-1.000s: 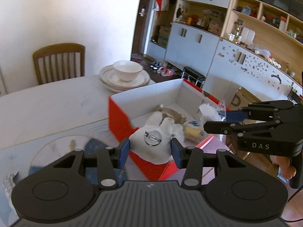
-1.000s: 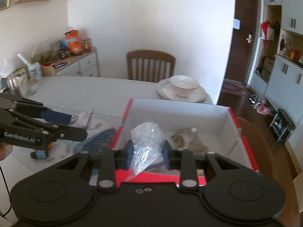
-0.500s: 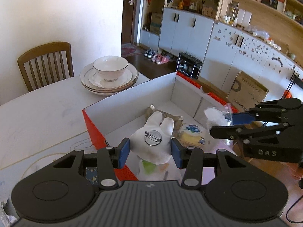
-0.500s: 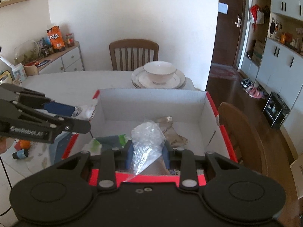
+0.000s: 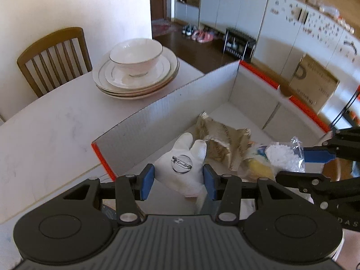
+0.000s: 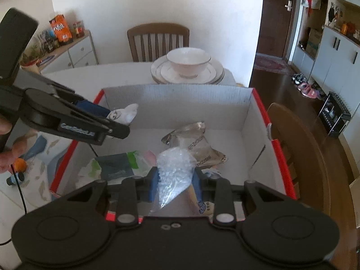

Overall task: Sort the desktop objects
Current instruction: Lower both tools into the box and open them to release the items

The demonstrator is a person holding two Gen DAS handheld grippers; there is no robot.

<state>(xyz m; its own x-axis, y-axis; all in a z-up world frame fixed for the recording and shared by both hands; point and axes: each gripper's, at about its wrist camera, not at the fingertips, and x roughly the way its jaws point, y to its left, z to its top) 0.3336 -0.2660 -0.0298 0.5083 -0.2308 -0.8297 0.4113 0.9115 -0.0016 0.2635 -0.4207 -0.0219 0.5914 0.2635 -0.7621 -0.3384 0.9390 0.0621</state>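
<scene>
My left gripper (image 5: pixel 178 181) is shut on a white plush toy (image 5: pixel 182 168) with a round pin badge, held over the near left part of the red-edged cardboard box (image 5: pixel 171 108). My right gripper (image 6: pixel 174 183) is shut on a clear plastic bag of white bits (image 6: pixel 173 171), held over the box's (image 6: pixel 180 96) near side. The bag also shows in the left wrist view (image 5: pixel 284 157). The toy also shows in the right wrist view (image 6: pixel 124 113). In the box lie a crumpled beige packet (image 6: pixel 198 144), a dark card (image 6: pixel 115 166) and a green-white wrapper (image 6: pixel 92 168).
A white bowl on stacked plates (image 6: pixel 187 67) stands behind the box. Wooden chairs stand at the far side (image 6: pixel 157 40) and the right (image 6: pixel 290 139) of the table. A small orange item (image 6: pixel 19 165) and a little bottle (image 6: pixel 14 178) lie on the patterned mat at left.
Both grippers have moved forward over the box, each still holding its item. The toy and the bag now hang inside the box's outline.
</scene>
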